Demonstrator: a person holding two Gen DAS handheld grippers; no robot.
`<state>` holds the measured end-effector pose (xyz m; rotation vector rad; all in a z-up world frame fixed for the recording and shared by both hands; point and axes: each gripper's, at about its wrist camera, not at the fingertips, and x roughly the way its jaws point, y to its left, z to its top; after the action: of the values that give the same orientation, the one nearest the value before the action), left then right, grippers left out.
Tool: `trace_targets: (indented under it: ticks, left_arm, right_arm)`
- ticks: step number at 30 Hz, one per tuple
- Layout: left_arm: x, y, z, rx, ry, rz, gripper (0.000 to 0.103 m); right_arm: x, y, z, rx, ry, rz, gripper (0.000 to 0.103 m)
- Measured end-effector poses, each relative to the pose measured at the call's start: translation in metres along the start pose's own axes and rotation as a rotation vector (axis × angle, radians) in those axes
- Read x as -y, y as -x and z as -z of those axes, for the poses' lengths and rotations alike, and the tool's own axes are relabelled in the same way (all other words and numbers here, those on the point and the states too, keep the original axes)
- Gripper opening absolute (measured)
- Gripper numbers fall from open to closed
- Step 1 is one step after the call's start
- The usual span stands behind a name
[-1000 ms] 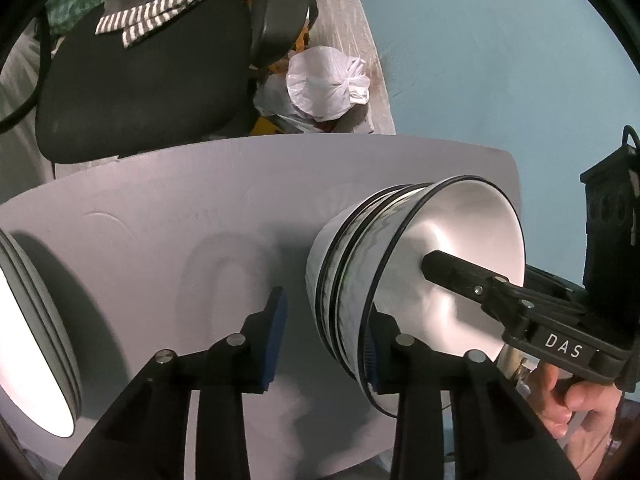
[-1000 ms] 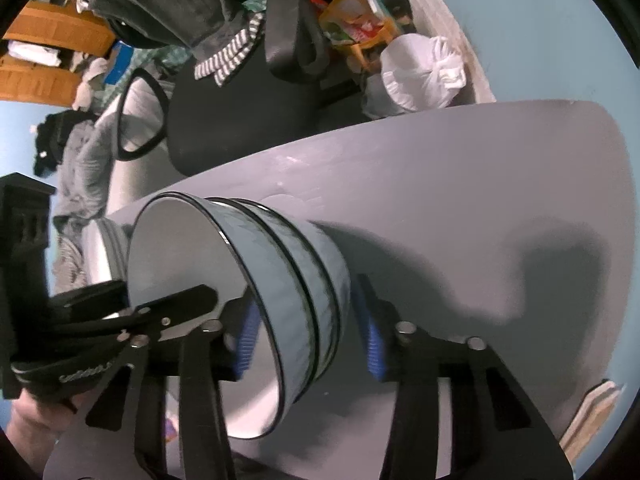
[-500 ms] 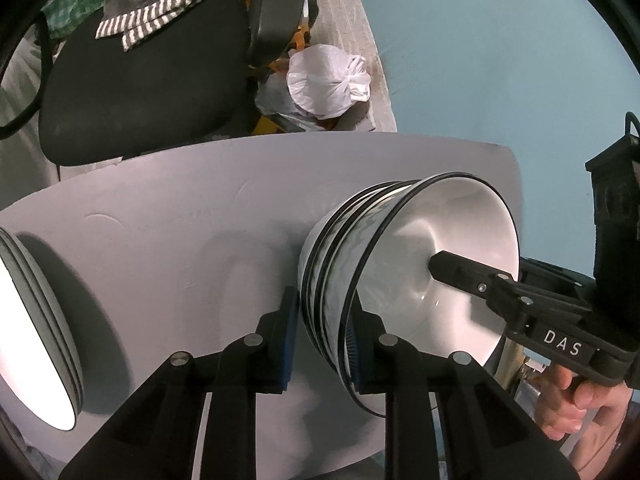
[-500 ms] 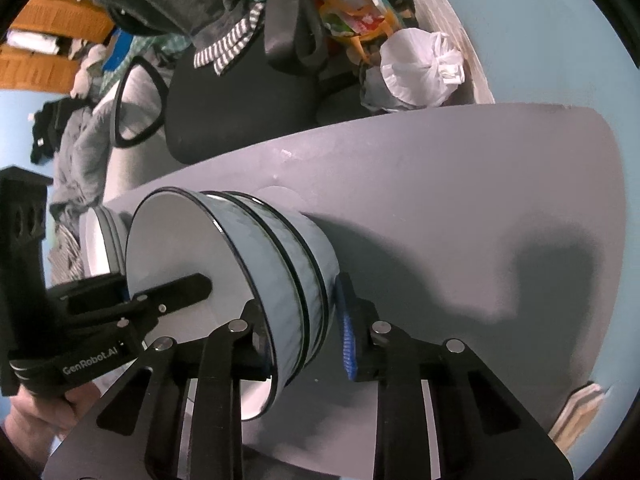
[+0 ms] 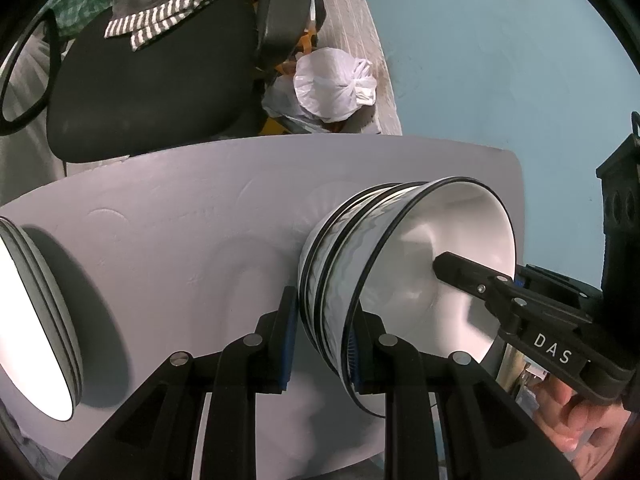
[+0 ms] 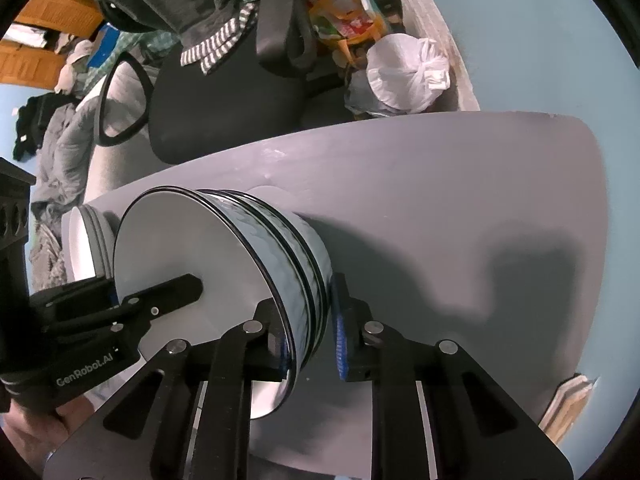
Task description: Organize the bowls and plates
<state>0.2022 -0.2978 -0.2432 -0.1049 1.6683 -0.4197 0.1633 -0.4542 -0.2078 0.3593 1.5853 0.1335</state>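
Note:
Three nested white bowls with black rims form a bowl stack (image 5: 400,248) (image 6: 180,248) that stands on the grey table (image 5: 180,240) (image 6: 440,200). My left gripper (image 5: 322,332) is shut on the near wall of the stack, one pad outside and one inside. My right gripper (image 6: 310,336) straddles the opposite wall; its jaws are closing, and the pads touch the wall on both sides. Each view shows the other gripper's inner finger (image 5: 460,272) (image 6: 176,292) reaching into the top bowl. A stack of white plates (image 5: 36,320) (image 6: 86,248) lies at the table's left end.
Beyond the table's far edge stand a black office chair (image 5: 152,80) draped with a striped cloth and a tied white plastic bag (image 5: 336,84). A pale blue wall is on the right. A person's hand (image 5: 576,420) holds the right gripper's handle.
Both pairs of jaws have narrowed from wide apart onto the bowl stack's walls. The left pair stopped half a second ago, while the right pair kept narrowing. The bowls stayed put.

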Motion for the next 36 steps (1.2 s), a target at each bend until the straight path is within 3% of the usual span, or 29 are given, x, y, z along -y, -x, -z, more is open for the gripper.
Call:
trace_targets:
  ticks: [18,36]
  left_arm:
    - [-0.017,0.011,0.019,0.000,0.010,-0.012,0.021]
    - [-0.066,0.050,0.068,0.068,0.060,0.006,0.021]
  right_arm:
    - [-0.016,-0.006,0.019,-0.013,-0.036,-0.014,0.016]
    - [-0.077,-0.006,0.040,-0.011,0.030,0.004,0.016]
